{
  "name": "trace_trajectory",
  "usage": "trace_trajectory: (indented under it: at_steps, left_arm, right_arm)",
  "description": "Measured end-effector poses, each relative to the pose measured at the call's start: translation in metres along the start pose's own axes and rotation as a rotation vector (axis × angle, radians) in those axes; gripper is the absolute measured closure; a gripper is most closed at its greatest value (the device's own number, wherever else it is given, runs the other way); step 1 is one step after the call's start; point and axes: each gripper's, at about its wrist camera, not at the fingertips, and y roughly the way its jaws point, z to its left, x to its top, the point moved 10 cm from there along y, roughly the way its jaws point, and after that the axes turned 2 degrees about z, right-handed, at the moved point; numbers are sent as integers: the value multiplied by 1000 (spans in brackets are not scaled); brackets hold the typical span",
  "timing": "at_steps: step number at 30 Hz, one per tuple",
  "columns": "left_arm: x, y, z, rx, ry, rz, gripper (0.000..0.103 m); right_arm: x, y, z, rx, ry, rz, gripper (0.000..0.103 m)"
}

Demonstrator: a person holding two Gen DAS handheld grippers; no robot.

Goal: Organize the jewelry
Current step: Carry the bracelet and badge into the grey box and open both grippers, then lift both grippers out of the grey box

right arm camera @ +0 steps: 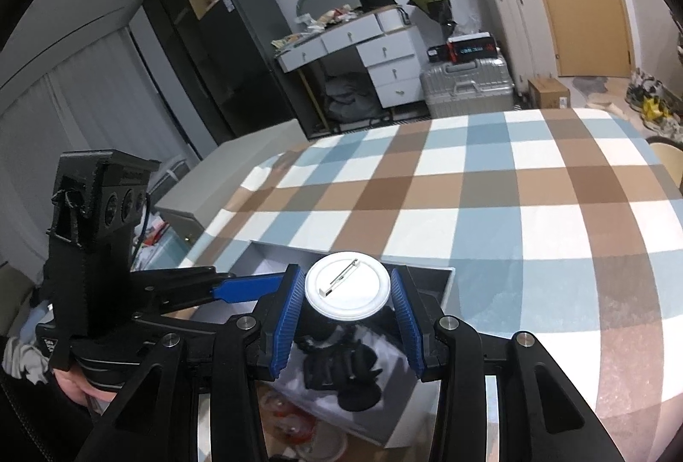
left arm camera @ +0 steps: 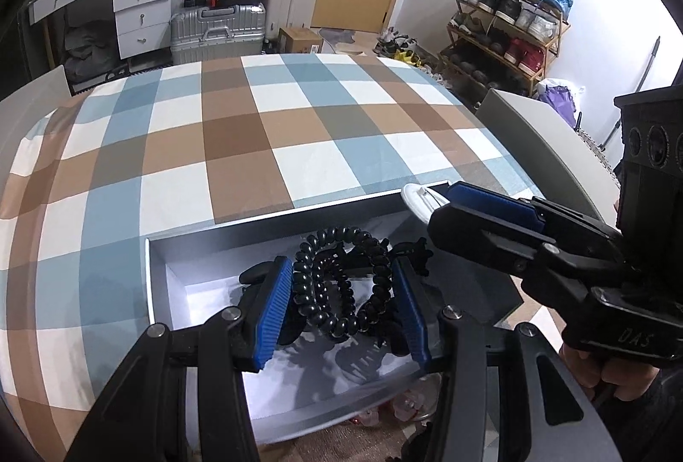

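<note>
A grey open box (left arm camera: 158, 283) lies at the near edge of the checked table, with black hair clips inside. My left gripper (left arm camera: 343, 291) is shut on a black spiral hair tie (left arm camera: 337, 283) and holds it over the box. My right gripper (right arm camera: 348, 304) is shut on a white round pin badge (right arm camera: 348, 291), pin side up, above the box's far right corner (right arm camera: 444, 283). The badge (left arm camera: 420, 199) and right gripper (left arm camera: 444, 206) also show in the left wrist view. The left gripper's blue finger (right arm camera: 247, 287) shows in the right wrist view.
The checked tablecloth (left arm camera: 264, 133) stretches beyond the box. Its grey lid (left arm camera: 542, 146) lies at the table's right edge. A bowl with small items (left arm camera: 405, 402) sits below the table's near edge. Suitcases, drawers and a shoe rack stand behind.
</note>
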Motion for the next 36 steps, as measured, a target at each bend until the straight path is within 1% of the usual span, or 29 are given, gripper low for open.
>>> trace_trajectory:
  at_steps: [10,16,19,21,23,25,28,31,34,36]
  left_arm:
    - [4,3,-4,-18,13,1,60]
    - [3,3,-5,-38,16,14,56]
    - [3,-2,-6,-44,24,11,52]
    - [3,-5,-6,-32,33,0,45]
    - [3,-8,-7,-24,40,-7,43]
    - [3,-11,-7,-11,43,-11,43]
    - [2,-16,-7,-2,39,-22,43]
    - [0,-22,-7,14,37,-34,42]
    - [-3,-28,-9,22,42,-40,42]
    - [-5,-32,-11,29,45,-47,42]
  right_arm:
    - [1,4,-8,-28,11,3,60]
    - [1,-2,-10,-28,30,-8,60]
    - [3,-9,-10,-27,40,-28,59]
    - [3,-13,-10,-25,46,-36,59]
    - [4,-17,-9,-27,49,-46,54]
    - [4,-23,-9,-34,49,-55,50]
    - [3,-31,-6,-33,47,-65,50]
    - [2,-39,-3,-38,45,-73,46]
    - [0,-47,2,-44,43,-83,46]
    - [-2,-52,4,-45,40,-90,44]
